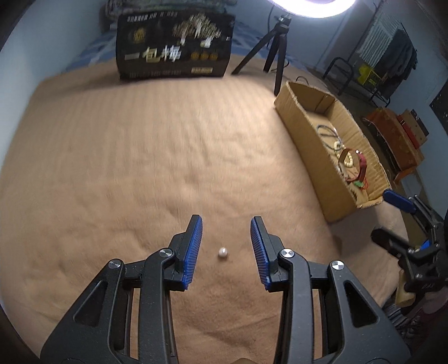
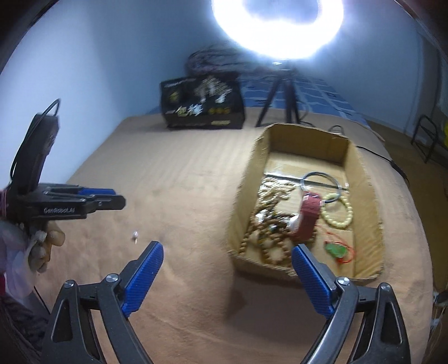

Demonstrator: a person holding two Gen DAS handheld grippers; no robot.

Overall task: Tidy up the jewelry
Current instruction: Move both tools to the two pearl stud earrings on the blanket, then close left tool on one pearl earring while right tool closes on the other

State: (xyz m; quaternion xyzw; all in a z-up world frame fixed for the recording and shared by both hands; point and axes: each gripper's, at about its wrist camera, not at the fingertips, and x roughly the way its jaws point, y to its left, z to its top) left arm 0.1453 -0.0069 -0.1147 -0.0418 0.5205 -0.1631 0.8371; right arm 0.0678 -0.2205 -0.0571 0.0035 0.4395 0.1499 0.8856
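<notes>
Left gripper [image 1: 226, 224] over the tan bed cover [image 1: 140, 168], jaws parted and holding nothing, a small pale bead [image 1: 223, 253] lying on the cover between the two blue pads, touching neither. Same bead [image 2: 135, 236] seen from the right wrist view at about 9 o'clock, just below the left gripper [image 2: 112, 197], which shows there side-on with a hand [image 2: 47, 240] wrapped under its handle. Right gripper [image 2: 227, 252] hovering with jaws spread wide and empty, one pad over bare cover, the other overlapping the near edge of the open cardboard box [image 2: 361, 179] at 3 o'clock. Inside the box a tangle of brown bead strings [image 2: 268, 224], a dark red band [image 2: 309, 215], a pale yellow bead bracelet [image 2: 337, 212], a thin metal ring [image 2: 322, 184] and a green pendant on a red cord [image 2: 336, 250]. In the left wrist view the box [image 1: 302, 126] at 2 o'clock, well apart from the bead. Toward 12 o'clock a black printed carton [image 1: 173, 47] standing at the far edge of the bed, beside it a black tripod [image 1: 275, 42] under a glaring ring light [image 2: 277, 25]. Some motion blur throughout, finer details of the jewelry hard to make out.
</notes>
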